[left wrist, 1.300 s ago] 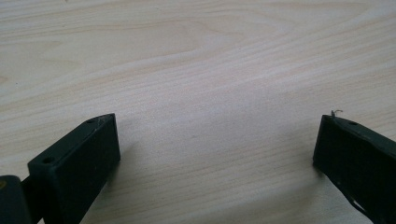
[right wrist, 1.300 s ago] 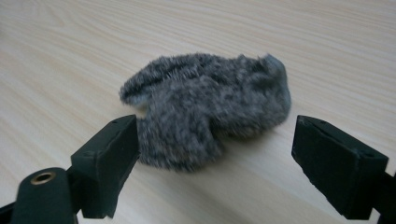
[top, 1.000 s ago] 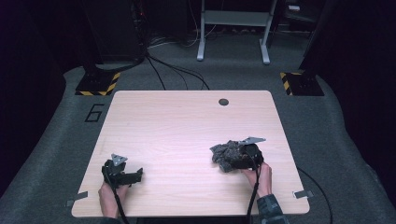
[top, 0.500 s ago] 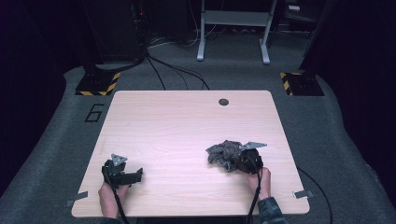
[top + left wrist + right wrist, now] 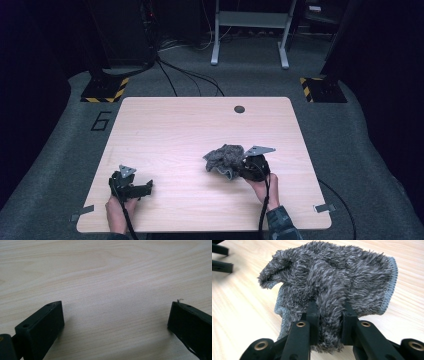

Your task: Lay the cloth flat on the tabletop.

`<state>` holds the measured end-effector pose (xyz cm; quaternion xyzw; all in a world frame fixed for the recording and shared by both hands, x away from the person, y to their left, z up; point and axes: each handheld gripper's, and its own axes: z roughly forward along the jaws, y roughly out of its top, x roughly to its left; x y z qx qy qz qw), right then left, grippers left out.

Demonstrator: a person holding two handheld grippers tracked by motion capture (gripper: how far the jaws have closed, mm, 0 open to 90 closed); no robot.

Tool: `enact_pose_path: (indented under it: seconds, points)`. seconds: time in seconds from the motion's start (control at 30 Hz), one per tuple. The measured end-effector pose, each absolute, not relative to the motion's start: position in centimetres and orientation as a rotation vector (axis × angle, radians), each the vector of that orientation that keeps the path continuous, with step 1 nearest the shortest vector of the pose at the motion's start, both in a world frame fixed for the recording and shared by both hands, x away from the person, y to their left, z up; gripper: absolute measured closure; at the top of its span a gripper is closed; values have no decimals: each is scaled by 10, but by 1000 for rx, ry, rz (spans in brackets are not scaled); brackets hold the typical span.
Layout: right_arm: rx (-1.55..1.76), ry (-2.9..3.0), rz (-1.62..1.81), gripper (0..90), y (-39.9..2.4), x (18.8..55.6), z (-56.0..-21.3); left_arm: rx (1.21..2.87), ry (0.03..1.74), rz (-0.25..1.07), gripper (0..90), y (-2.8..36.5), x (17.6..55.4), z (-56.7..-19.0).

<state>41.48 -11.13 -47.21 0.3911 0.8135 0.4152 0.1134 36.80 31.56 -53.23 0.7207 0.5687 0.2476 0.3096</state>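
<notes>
- right gripper: jaws clamped on a fold of the grey fluffy cloth, pile bunched between the pads
- cloth crumpled in a heap on the wooden table, front-right area, stitched hem visible at one edge
- left gripper: jaws spread wide, nothing between them, bare tabletop below, well apart from the cloth
</notes>
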Motion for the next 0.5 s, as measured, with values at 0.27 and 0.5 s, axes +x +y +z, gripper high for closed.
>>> enact_pose_path:
  seconds: [0.27, 0.5]
  points:
    - [1024, 2481, 1209, 728, -82, 418, -475, 1920, 1499, 644, 4, 316, 368, -531]
    - [1007, 2561, 1075, 484, -66, 428, -496, 1901, 1525, 661, 4, 315, 370, -532]
